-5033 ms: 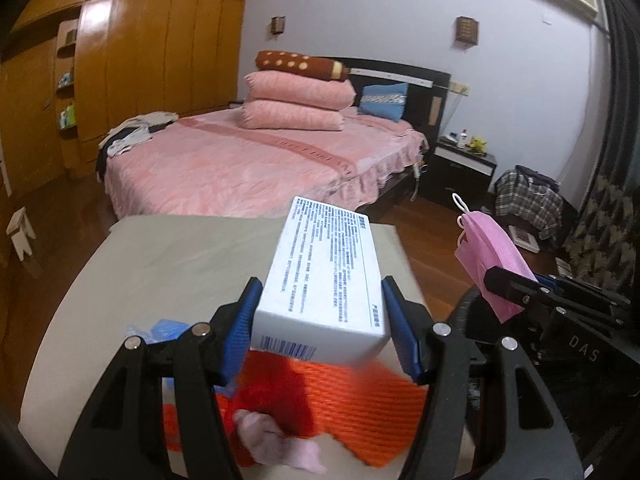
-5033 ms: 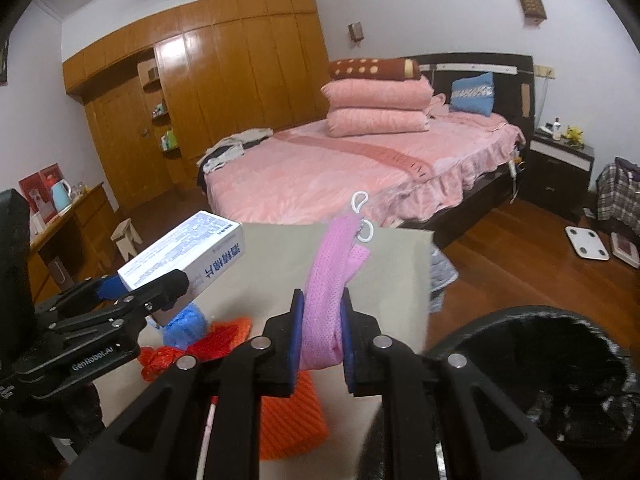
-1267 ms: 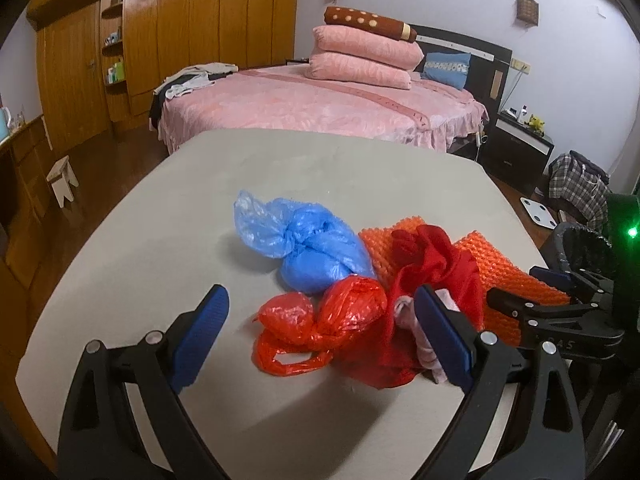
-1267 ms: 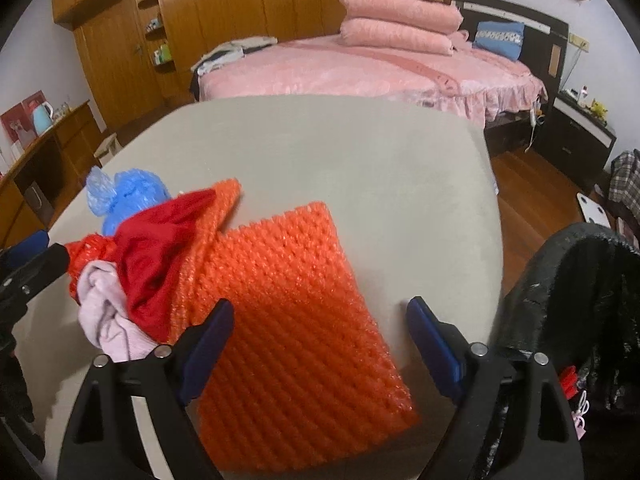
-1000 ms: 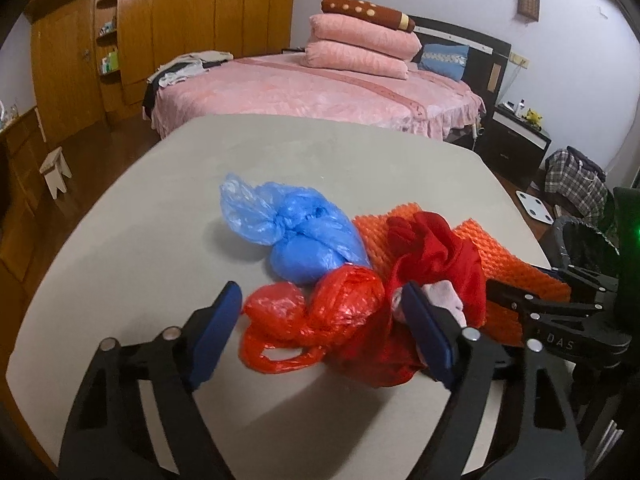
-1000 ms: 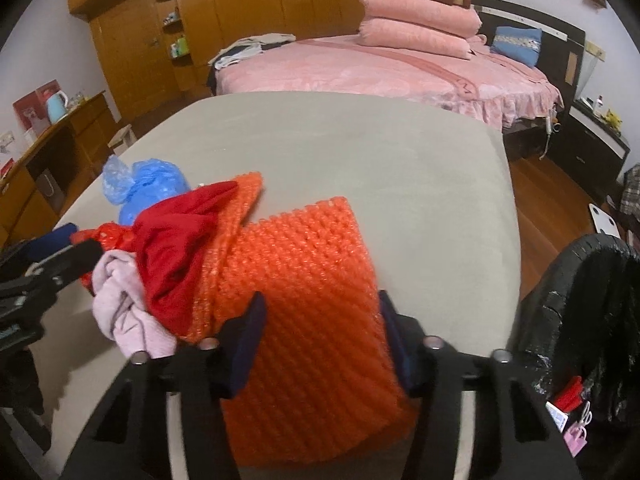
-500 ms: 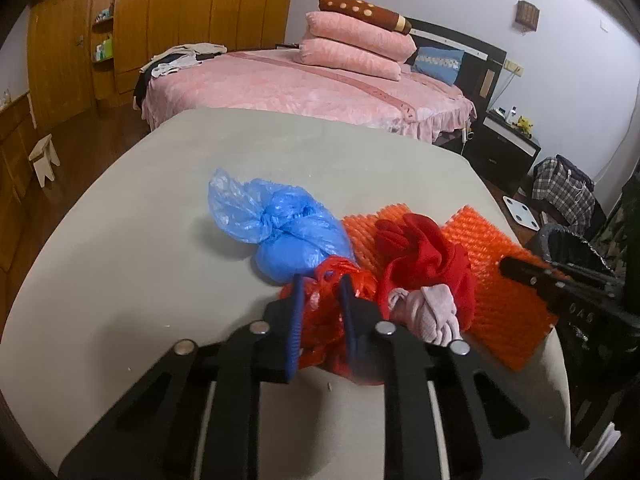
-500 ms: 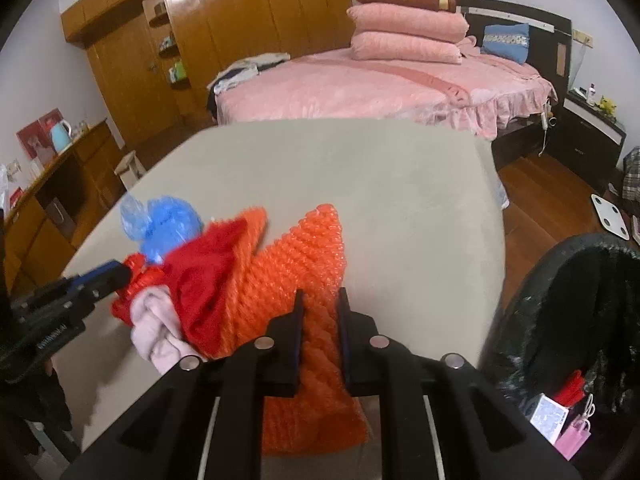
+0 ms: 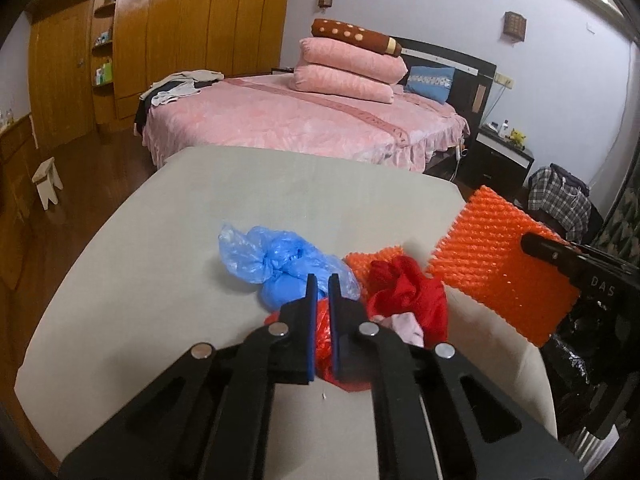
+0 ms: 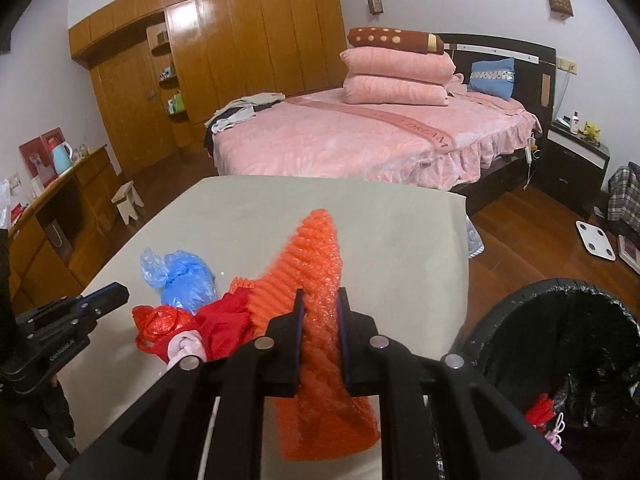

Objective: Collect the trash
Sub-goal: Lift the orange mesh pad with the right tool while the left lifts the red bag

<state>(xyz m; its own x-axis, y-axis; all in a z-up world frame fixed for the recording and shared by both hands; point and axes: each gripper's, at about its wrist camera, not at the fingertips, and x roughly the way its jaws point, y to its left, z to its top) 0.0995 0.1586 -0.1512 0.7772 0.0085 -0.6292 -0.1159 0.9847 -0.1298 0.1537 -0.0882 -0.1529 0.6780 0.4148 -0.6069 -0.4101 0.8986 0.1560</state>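
My left gripper [image 9: 323, 292] is shut on a red plastic bag [image 9: 322, 344] that rests on the grey table [image 9: 200, 216]. My right gripper [image 10: 321, 300] is shut on an orange bubble-wrap sheet [image 10: 316, 256] and holds it up off the table; the sheet also shows in the left wrist view [image 9: 496, 268]. A blue plastic bag [image 9: 280, 260], a red cloth [image 9: 404, 292] and a pink cloth [image 9: 404, 326] lie in a pile beside the red bag. A second orange piece [image 9: 370, 258] lies under the pile.
A black-lined trash bin [image 10: 560, 344] stands at the table's right edge with some trash inside. A pink bed [image 10: 360, 136] is behind the table, wooden wardrobes at the back left, a small stool [image 10: 128, 200] on the floor.
Both grippers went from wide open to shut: the left on the red bag, the right on the orange sheet. The right gripper has since lifted the sheet off the table.
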